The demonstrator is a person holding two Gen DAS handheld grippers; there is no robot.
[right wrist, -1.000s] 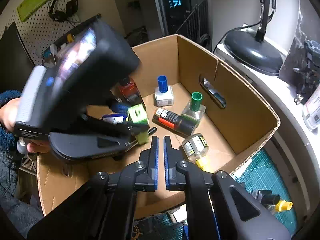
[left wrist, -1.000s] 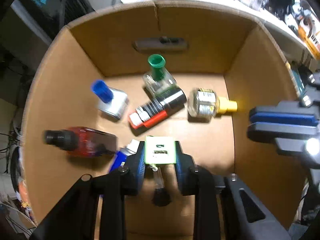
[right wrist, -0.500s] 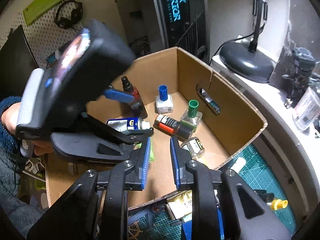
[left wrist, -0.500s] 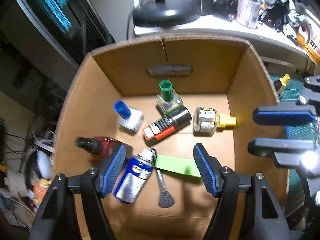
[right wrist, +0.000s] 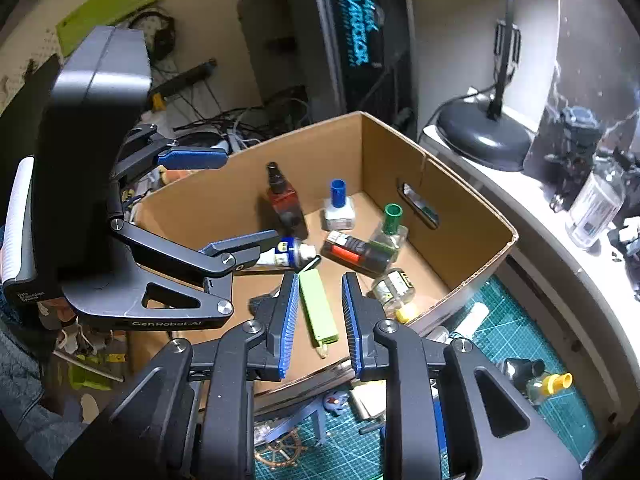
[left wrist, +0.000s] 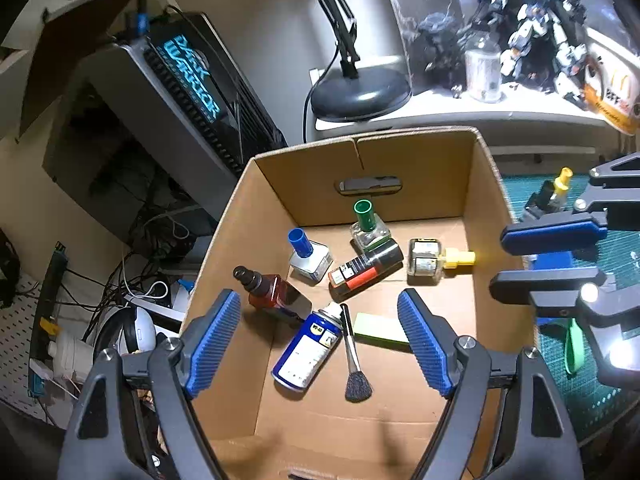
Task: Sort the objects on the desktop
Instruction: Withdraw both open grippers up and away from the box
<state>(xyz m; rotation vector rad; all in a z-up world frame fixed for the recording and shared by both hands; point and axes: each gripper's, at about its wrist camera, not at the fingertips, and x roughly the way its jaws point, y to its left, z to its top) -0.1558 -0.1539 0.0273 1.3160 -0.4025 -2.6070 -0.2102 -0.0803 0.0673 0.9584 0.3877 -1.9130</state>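
Left wrist view: left claw (left wrist: 320, 340) spread wide, released, empty, hovering over the cardboard box (left wrist: 486, 208). Green block (left wrist: 378, 330) lying flat on the box floor between the blue pads, touching neither. Just beside it, a small brush (left wrist: 352, 356) and a blue spray can (left wrist: 310, 348) on its side. Farther in: red bottle (left wrist: 276, 290), blue-capped bottle (left wrist: 308, 256), green-capped bottle (left wrist: 368, 226), a black and red tube (left wrist: 366, 268), a yellow-capped bottle (left wrist: 434, 262) lying down. Right claw (left wrist: 550, 256) off to the right, over the green mat.

Right wrist view: right claw (right wrist: 320, 320) partly parted, gripping nothing, held above the near box wall (right wrist: 476, 276). Green block (right wrist: 318, 306) seen down between its fingers, resting in the box. Left claw (right wrist: 218, 200) at left, gaping over the box. More small bottles on the tabletop mat (right wrist: 520, 336) outside.
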